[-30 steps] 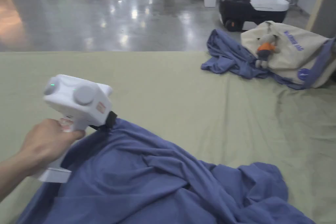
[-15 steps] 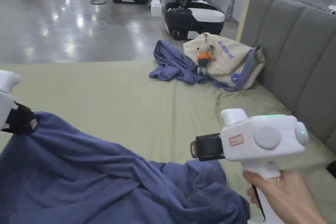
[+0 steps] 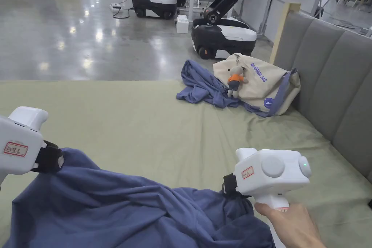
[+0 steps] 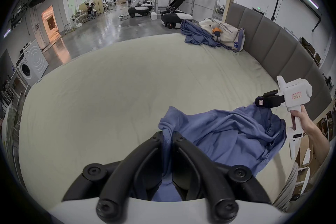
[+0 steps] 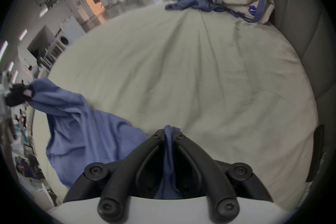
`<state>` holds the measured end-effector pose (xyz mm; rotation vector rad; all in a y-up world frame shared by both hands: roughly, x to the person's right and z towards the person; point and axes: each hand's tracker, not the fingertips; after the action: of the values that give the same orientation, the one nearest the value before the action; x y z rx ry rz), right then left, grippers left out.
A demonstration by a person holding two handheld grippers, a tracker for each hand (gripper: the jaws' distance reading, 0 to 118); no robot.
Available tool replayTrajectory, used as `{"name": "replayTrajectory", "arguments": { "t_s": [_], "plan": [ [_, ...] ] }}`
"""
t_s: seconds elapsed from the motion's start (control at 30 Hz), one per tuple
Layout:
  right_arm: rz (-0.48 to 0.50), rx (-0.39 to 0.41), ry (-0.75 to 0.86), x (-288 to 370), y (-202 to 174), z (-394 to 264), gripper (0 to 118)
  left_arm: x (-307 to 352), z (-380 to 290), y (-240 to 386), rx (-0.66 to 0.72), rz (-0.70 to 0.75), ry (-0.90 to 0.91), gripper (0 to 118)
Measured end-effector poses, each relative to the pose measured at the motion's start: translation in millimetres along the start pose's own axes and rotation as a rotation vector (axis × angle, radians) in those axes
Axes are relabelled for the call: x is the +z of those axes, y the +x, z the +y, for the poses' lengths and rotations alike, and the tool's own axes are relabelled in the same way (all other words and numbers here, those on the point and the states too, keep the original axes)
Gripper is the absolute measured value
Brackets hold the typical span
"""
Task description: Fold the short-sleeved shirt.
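Note:
A blue short-sleeved shirt (image 3: 127, 212) lies rumpled on the pale green bed sheet (image 3: 145, 121) at the near edge. My left gripper (image 3: 60, 159) is shut on one part of its upper edge at the left; its own view shows cloth pinched between the jaws (image 4: 168, 134). My right gripper (image 3: 227, 187) is shut on another part of the shirt at the right, with a fold of blue cloth clamped in its jaws (image 5: 170, 130). The shirt (image 4: 227, 133) sags in folds between the two grippers. A hand holds each handle.
At the far right corner of the bed lie another blue garment (image 3: 203, 85) and a cream tote bag (image 3: 261, 85) with a small plush toy (image 3: 235, 80). A grey padded headboard (image 3: 327, 78) runs along the right. Wheeled robots (image 3: 225, 34) stand on the floor beyond.
The right gripper, open above the shirt half a second ago, has come down and shut on the cloth. The head camera has swung right and then back a little.

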<state>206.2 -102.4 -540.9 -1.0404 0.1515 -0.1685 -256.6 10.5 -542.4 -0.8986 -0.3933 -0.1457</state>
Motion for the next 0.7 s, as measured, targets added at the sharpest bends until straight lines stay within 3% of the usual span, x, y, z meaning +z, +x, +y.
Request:
{"name": "replayTrajectory", "arguments": {
  "t_s": [0.17, 0.4, 0.7],
  "plan": [
    [0.159, -0.078, 0.188, 83.9, 3.4, 4.2, 6, 51.5, 0.5, 13.0, -0.034, 0.031, 0.158, 9],
    [0.282, -0.013, 0.478, 250.9, -20.3, 5.0, 6, 192.3, -10.1, 36.4, 0.006, 0.018, 0.442, 9],
    [0.368, 0.1, 0.866, 440.0, -74.6, -82.6, 6, 356.6, -89.6, 89.5, 0.033, 0.004, 0.787, 9]
  ]
}}
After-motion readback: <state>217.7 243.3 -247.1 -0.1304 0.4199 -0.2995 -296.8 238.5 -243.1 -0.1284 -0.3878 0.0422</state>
